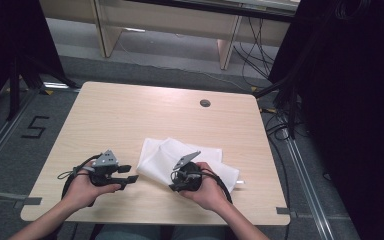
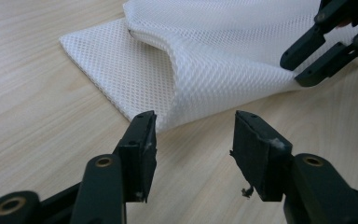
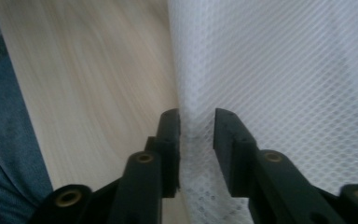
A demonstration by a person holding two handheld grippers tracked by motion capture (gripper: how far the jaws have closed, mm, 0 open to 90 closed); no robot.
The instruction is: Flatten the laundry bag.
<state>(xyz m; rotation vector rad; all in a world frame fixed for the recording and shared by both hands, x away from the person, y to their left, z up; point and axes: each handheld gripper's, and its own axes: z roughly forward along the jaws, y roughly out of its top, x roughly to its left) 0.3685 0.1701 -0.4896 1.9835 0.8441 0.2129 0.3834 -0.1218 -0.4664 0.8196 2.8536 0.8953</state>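
A white mesh cloth (image 1: 172,152) lies folded on the near half of the wooden table (image 1: 130,115). My left gripper (image 1: 130,174) is low over the table just left of the cloth and points right. In the left gripper view it (image 2: 193,140) is open, and the cloth's near corner (image 2: 168,119) lies just beyond the tips, untouched. My right gripper (image 1: 172,181) is at the cloth's near edge and points left. Its jaws (image 3: 196,135) stand apart over the mesh edge (image 3: 284,93), pads not pressing it. The right gripper (image 2: 319,49) also shows at the cloth's far fold.
A round cable hole (image 1: 205,103) sits at the table's far side. The front edge (image 1: 155,218) is close behind both hands. Dark drapes and cables (image 1: 340,100) stand to the right, and a wooden shelf unit (image 1: 170,25) stands beyond the table.
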